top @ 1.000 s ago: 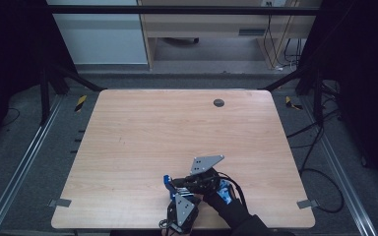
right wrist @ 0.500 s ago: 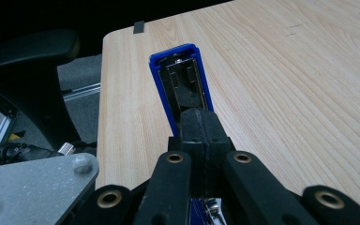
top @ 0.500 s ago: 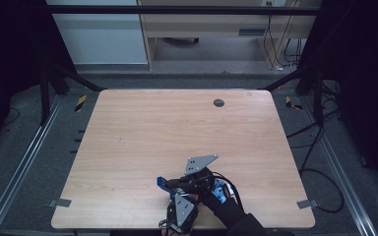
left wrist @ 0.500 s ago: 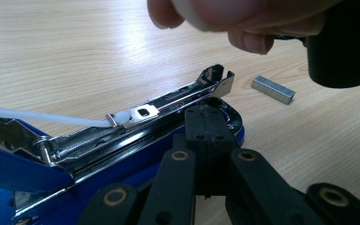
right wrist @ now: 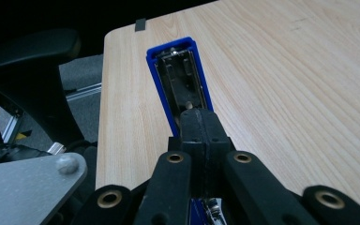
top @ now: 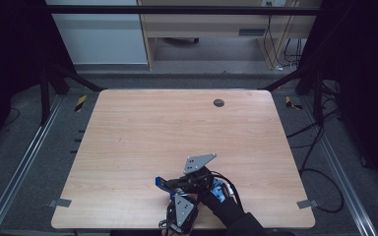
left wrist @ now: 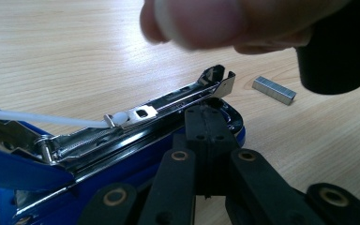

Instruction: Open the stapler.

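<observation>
- Two tongs work one blue stapler (top: 163, 183) at the near edge of the desk (top: 142, 132), low in the high view, right of centre.
- Stapler lies opened up: in the left gripper view its metal staple channel (left wrist: 178, 101) is bared and the white pusher rod (left wrist: 42, 119) is drawn back. I judge this is so a refill can drop in.
- Left tongs (left wrist: 206, 129): jaws together, pressed against the blue base beside the channel. I read this as pinning the stapler so that it cannot slide.
- Right tongs (right wrist: 201, 129): jaws together, tips at the blue top arm (right wrist: 178, 75), which stands up and away from the base. I cannot tell whether they pinch its edge or merely lean on it; either way it keeps the arm clear of the channel.
- One strip of staples (left wrist: 274, 89) lies on the desk just past the stapler's front end, apart from it, so it is near for loading.
- Pose: both hands sit close together, right tongs (top: 184, 179) pointing left across the desk, left tongs (top: 174, 196) just nearer the edge. A blurred fingertip (left wrist: 201, 21) hangs above the channel.
</observation>
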`<state>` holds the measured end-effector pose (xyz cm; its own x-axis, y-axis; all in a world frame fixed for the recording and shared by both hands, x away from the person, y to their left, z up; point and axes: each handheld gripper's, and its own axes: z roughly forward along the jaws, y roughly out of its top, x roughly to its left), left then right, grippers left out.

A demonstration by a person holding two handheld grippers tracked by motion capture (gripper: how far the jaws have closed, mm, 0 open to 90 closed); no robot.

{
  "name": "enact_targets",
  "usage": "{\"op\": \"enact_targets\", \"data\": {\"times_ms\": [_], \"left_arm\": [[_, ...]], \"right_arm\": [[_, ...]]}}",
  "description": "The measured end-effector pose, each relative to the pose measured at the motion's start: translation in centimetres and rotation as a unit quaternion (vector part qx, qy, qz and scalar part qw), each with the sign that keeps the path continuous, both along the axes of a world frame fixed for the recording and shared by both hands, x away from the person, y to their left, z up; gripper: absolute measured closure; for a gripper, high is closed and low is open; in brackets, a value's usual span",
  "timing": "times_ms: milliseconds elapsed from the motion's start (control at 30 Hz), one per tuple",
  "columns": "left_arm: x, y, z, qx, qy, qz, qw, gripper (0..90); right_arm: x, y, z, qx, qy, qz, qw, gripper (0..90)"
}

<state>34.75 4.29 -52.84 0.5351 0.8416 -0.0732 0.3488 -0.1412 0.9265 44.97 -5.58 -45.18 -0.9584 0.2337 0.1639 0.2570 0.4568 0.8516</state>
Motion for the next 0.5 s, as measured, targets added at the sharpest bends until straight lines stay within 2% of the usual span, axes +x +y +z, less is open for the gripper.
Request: {"op": "enact_targets", "data": {"times_ms": [300,500], "left_arm": [[0.0,0.0,0.0,-0.001,0.001,0.001,1.0,89.6],[0.0,0.1,0.0,-0.002,0.002,0.001,1.0,89.6]], "right_arm": [[0.3,0.6,-0.4,-0.008,0.012,0.003,0.9999,90.0],[0.4,1.3,-1.0,-0.031,0.02,0.002,0.9993,90.0]]}}
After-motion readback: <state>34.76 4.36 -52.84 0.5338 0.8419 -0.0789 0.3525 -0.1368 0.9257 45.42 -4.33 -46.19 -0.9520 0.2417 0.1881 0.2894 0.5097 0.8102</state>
